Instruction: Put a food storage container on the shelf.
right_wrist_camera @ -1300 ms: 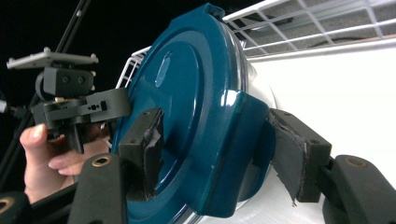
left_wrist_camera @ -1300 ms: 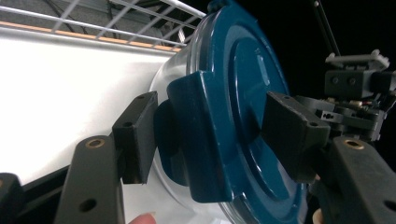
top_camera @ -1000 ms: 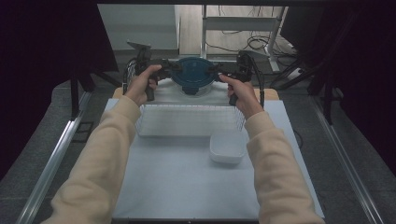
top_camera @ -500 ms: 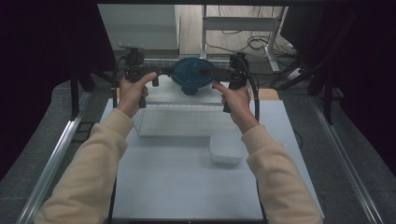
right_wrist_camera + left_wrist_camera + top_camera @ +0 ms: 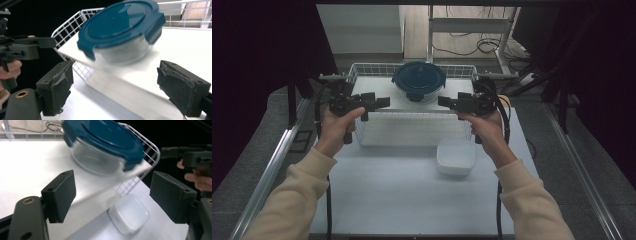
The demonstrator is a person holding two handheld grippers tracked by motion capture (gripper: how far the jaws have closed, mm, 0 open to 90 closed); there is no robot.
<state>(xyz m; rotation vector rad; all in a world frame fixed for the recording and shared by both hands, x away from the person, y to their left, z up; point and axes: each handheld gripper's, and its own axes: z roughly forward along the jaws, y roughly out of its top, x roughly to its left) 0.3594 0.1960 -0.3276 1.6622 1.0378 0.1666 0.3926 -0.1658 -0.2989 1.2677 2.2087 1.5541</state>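
My left gripper and right gripper sit mid-frame in the high view, jaws just opened wide with nothing between them, pointing inward at each other. Above them in the upper centre, the round glass container with the blue lid rests in the white wire basket, free, presumably where I meant it. A white square lid lies lower right on the table.
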